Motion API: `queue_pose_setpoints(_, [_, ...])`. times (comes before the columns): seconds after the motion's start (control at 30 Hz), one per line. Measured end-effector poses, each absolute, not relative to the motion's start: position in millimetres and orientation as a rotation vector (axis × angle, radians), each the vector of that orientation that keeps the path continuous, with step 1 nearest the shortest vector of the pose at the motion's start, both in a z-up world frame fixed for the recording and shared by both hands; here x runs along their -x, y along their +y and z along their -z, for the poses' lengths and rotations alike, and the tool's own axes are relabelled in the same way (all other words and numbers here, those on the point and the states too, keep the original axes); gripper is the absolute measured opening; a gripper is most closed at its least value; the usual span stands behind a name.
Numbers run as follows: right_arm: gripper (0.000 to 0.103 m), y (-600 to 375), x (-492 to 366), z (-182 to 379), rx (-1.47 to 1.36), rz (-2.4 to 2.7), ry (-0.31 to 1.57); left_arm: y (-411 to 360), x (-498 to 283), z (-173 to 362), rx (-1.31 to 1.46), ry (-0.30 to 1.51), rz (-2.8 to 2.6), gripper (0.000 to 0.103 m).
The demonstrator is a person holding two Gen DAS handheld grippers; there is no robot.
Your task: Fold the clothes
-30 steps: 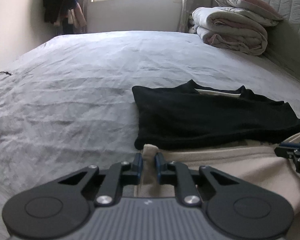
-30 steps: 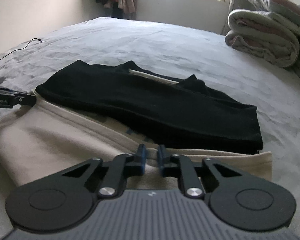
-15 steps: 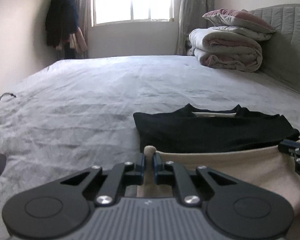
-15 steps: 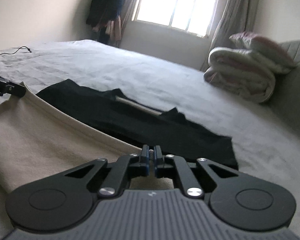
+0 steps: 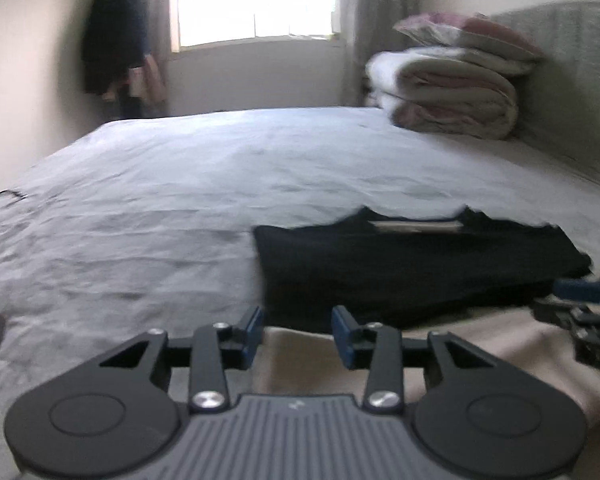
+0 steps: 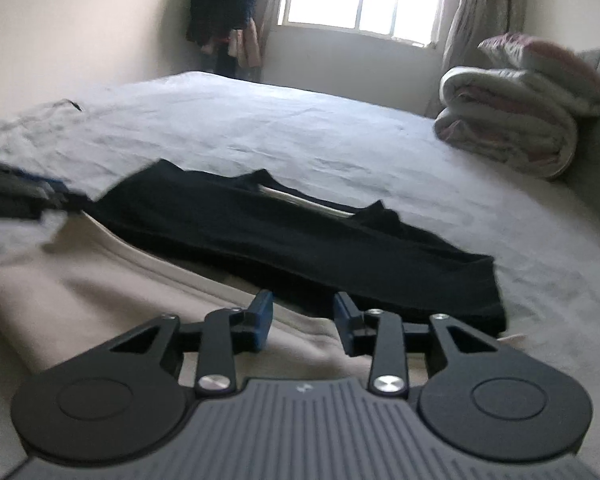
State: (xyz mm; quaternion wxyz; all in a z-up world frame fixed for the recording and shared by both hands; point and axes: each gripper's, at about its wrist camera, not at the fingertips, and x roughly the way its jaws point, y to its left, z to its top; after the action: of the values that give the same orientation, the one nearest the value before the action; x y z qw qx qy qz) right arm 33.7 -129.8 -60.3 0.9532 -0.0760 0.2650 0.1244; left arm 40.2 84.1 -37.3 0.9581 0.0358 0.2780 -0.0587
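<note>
Left wrist view: the left gripper now stands with its jaws spread and nothing between them, where half a second ago they were pinched on a corner of the beige garment. That garment lies flat on the grey bed directly under and ahead of the fingers, its far edge overlapping the near edge of the black garment, which lies folded flat beyond it with its collar toward the window. The right gripper shows at the right edge of this view, blurred. Right wrist view: the right gripper likewise has its jaws spread and empty, having been closed on the beige hem a moment earlier. The beige garment lies spread below it, and the black garment lies just beyond, touching it. A rolled quilt sits well apart near the headboard. Assessment: both corners have been let go together and the cloth has settled on the bed, which indicates that one fold of the beige piece has been laid down. Whether further folds remain cannot be settled from these blurred frames.
</note>
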Motion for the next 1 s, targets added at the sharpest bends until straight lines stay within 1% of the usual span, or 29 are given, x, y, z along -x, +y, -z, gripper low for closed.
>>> queue_pose_setpoints(0.13, [0.038,-127,-37,65,0.114,-0.313,0.600,92,-45,41,-0.044,0.597,0.114,0.043])
queue_pose_setpoints(0.2, [0.038,-122,-39,71,0.148,-0.339,0.655,95,-47,43,-0.030,0.613,0.111,0.048])
queue_pose_setpoints(0.37, [0.038,-110,-38,64,0.255,-0.371,0.716,105,-53,48,0.005,0.654,0.104,0.047])
queue_pose_setpoints(0.43, [0.038,-112,-37,64,0.252,-0.377,0.724,108,-55,49,0.020,0.670,0.102,0.038])
queue_pose_setpoints(0.5, [0.038,-115,-38,62,0.232,-0.381,0.728,112,-58,51,0.034,0.686,0.099,0.026])
queue_pose_setpoints(0.53, [0.038,-116,-39,60,0.224,-0.386,0.729,111,-57,52,0.032,0.686,0.105,0.023])
queue_pose_setpoints(0.57, [0.038,-119,-39,57,0.218,-0.391,0.729,109,-56,52,0.026,0.684,0.113,0.017])
queue_pose_setpoints(0.7, [0.038,-129,-54,43,0.125,-0.425,0.741,102,-54,52,-0.022,0.667,0.132,0.013])
queue_pose_setpoints(0.8, [0.038,-130,-74,38,0.082,-0.497,0.784,99,-51,51,-0.057,0.651,0.135,0.012])
queue_pose_setpoints(0.9, [0.036,-125,-98,40,0.094,-0.580,0.867,94,-47,49,-0.119,0.617,0.132,0.011])
queue_pose_setpoints(1.0, [0.036,-115,-114,46,0.141,-0.637,0.941,88,-42,47,-0.170,0.592,0.140,0.011])
